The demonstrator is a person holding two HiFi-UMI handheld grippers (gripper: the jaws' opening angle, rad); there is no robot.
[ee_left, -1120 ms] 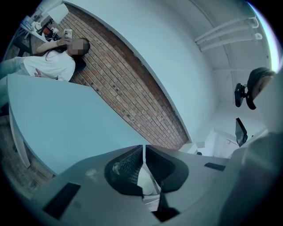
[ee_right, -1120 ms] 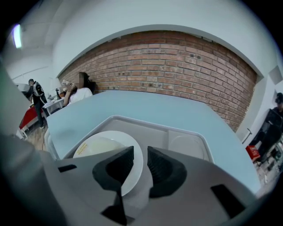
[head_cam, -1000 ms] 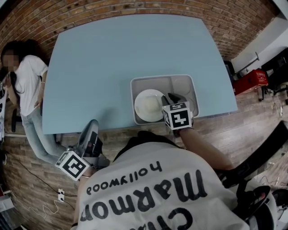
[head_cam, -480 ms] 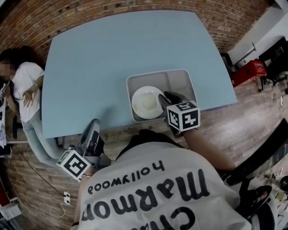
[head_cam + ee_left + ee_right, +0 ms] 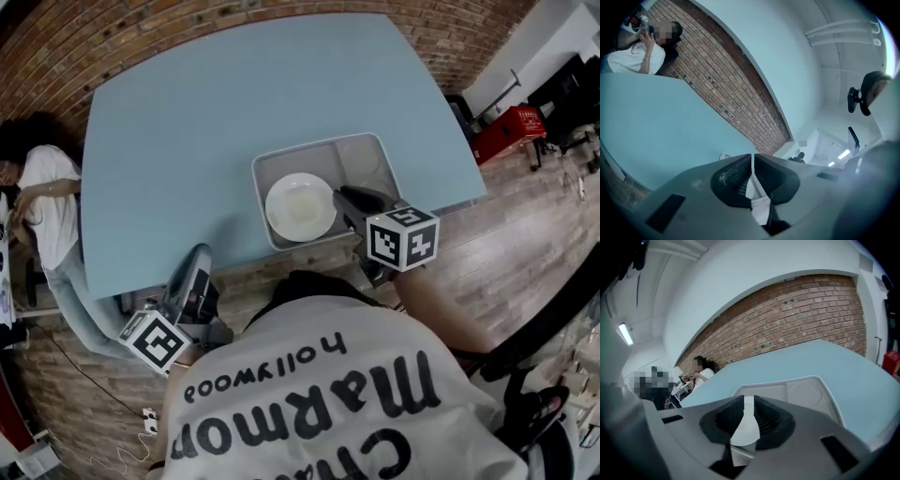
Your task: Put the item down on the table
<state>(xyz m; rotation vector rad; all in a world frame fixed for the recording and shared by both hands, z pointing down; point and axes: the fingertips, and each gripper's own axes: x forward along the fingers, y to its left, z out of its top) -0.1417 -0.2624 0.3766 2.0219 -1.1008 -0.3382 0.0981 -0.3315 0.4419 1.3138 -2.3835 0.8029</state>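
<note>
Plate point(image 5: 298, 208), white and round, lies over the left compartment of a grey tray point(image 5: 367, 161) near the front edge of the blue table point(image 5: 234, 103); the right gripper point(image 5: 343, 195) pinches its right rim in a narrow gap. Within the last second that gripper has drawn back and the plate looks slightly larger, so it is probably being lifted out and not yet set on the table. The left gripper point(image 5: 194, 258) hangs off the table, jaws closed, empty.

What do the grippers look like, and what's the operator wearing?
The left gripper and right gripper are grey plastic with wide shells and dark ribbed pads. Each carries a white cube with black square markers. The person wears a white short-sleeved T-shirt with black lettering.
</note>
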